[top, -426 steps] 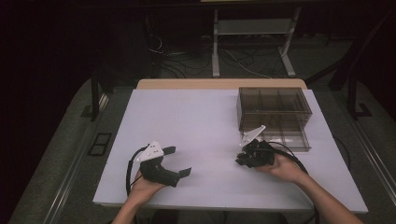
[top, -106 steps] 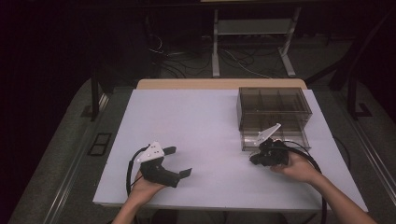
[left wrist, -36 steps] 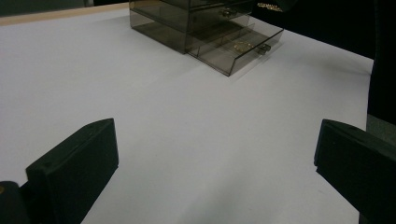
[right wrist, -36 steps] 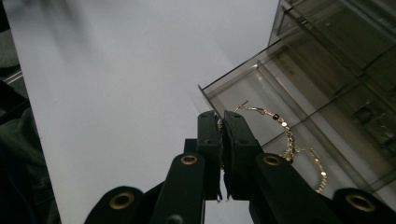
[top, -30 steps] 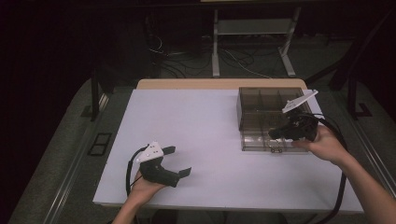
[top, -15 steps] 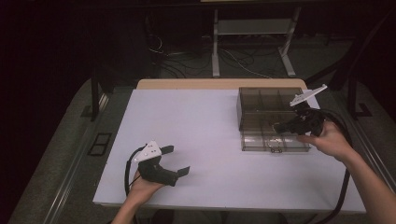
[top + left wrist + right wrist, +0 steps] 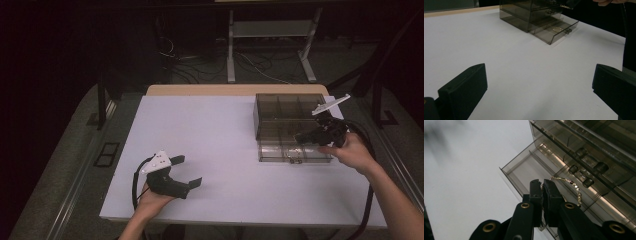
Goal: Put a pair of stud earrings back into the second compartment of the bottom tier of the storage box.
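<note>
White bench (image 7: 225, 140) at frame centre: the right gripper (image 7: 542, 185), jaws clamped on a gold chain (image 7: 574, 185) over the open drawer (image 7: 524, 168), risks snagging its dangling end on the rim, while the left gripper (image 7: 187, 171) rests with jaws apart.

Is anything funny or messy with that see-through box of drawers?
Only one thing stands out: the bottom drawer of the drawer box is pulled out while the others are shut. The right gripper is shut on a gold chain that dangles over the open drawer. Nothing is spilled or broken.
</note>
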### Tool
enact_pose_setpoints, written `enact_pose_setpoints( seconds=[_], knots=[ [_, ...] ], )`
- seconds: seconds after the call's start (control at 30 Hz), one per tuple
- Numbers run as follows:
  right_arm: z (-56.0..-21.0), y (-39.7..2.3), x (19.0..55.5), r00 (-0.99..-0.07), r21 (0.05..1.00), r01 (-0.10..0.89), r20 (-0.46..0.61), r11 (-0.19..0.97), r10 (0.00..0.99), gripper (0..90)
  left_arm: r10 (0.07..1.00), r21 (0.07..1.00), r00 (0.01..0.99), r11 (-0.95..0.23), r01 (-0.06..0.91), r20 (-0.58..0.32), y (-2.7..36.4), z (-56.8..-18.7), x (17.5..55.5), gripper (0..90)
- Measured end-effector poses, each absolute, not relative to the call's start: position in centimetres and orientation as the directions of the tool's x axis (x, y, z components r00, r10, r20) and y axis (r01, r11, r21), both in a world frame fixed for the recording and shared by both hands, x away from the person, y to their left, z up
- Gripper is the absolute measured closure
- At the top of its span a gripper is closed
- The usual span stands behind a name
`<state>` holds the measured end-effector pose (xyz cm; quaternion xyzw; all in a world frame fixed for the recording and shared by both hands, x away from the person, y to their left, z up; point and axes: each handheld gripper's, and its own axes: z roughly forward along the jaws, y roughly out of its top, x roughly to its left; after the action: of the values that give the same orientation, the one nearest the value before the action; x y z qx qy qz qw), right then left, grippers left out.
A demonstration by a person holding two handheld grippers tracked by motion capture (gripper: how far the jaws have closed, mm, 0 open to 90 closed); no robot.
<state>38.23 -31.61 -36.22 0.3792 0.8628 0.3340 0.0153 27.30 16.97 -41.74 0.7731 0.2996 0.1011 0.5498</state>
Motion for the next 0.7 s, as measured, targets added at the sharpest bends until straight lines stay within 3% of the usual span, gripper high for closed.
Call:
enact_pose_setpoints(
  seconds=[0.7],
  knots=[
    [-39.3,-31.3,39.2,-0.701,0.572,0.665,0.258,0.479,0.665,85.2,0.573,0.91,0.802,-0.221,0.351,-0.17,16.9,-41.8,27.3,0.0]
  ],
)
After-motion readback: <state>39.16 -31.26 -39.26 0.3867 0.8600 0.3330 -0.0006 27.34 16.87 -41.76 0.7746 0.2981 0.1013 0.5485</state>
